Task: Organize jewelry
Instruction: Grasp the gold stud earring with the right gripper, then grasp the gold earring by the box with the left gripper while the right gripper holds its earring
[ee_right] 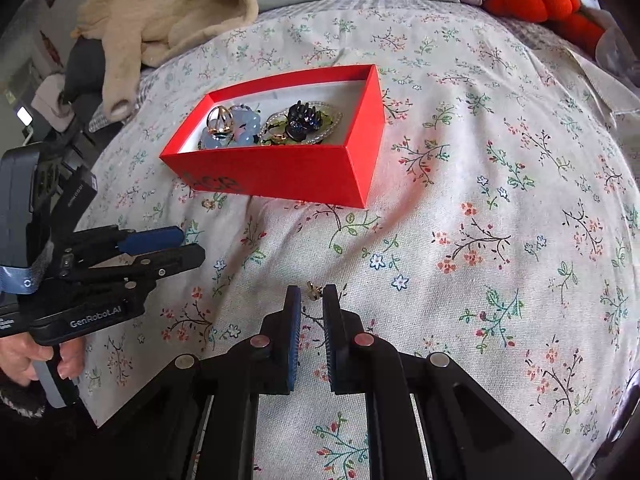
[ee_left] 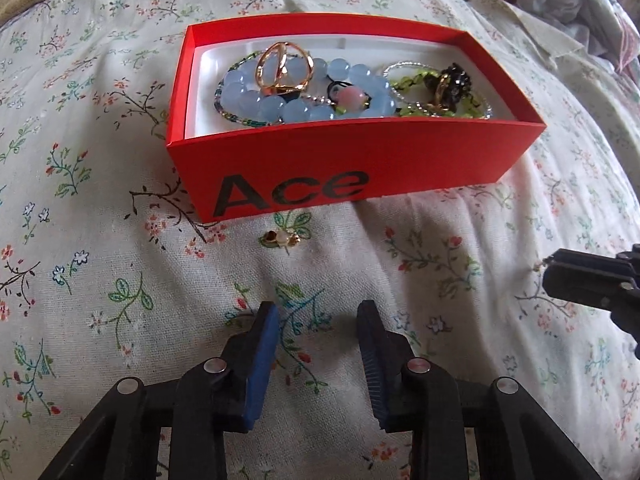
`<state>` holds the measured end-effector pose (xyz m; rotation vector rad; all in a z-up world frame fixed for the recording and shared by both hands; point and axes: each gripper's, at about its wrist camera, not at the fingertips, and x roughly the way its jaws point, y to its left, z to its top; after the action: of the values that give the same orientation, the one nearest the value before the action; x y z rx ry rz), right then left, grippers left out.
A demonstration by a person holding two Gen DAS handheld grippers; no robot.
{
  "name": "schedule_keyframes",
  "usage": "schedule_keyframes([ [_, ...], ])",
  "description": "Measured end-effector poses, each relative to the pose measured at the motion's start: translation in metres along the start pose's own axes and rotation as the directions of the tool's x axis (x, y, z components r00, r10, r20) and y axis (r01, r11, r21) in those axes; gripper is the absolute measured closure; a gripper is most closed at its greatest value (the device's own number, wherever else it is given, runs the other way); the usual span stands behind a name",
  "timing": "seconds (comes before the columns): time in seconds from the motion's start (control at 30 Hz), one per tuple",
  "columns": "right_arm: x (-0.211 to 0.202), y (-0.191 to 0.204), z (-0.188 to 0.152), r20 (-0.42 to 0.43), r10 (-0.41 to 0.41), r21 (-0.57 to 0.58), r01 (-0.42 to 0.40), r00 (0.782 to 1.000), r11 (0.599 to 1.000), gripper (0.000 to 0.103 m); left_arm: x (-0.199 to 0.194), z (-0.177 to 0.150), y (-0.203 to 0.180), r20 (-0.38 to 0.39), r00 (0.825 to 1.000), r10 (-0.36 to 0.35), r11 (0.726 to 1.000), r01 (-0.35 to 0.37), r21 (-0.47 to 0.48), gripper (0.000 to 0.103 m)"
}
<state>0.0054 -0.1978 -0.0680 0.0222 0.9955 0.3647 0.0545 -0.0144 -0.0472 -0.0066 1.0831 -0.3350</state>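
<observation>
Small earring [ee_left: 281, 237] on floral bedspread [ee_left: 120, 280]; red box [ee_left: 360, 160] just behind

A bed [ee_right: 480, 208] is covered by a floral sheet; a red box [ee_left: 352, 160] is set on it; a small gold earring [ee_left: 282, 238] (just before the box) is laid there; a cream garment [ee_right: 168, 12] is heaped at the far edge.

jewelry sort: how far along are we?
Mostly done: the red box already holds the blue bead bracelet, gold rings and a black clip. In hand: the right gripper has pinched a small gold piece at its tips. Left: one gold earring on the bedspread before the box; left gripper empty.
</observation>
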Motion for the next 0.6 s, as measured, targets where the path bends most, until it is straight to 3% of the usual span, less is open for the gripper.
schedule_keyframes([
  [0.6, 0.000, -0.006, 0.011, 0.004, 0.019, 0.031, -0.019, 1.000, 0.999, 0.091, 0.016, 0.024, 0.001, 0.035, 0.996, 0.084, 0.996, -0.083, -0.011, 0.072],
])
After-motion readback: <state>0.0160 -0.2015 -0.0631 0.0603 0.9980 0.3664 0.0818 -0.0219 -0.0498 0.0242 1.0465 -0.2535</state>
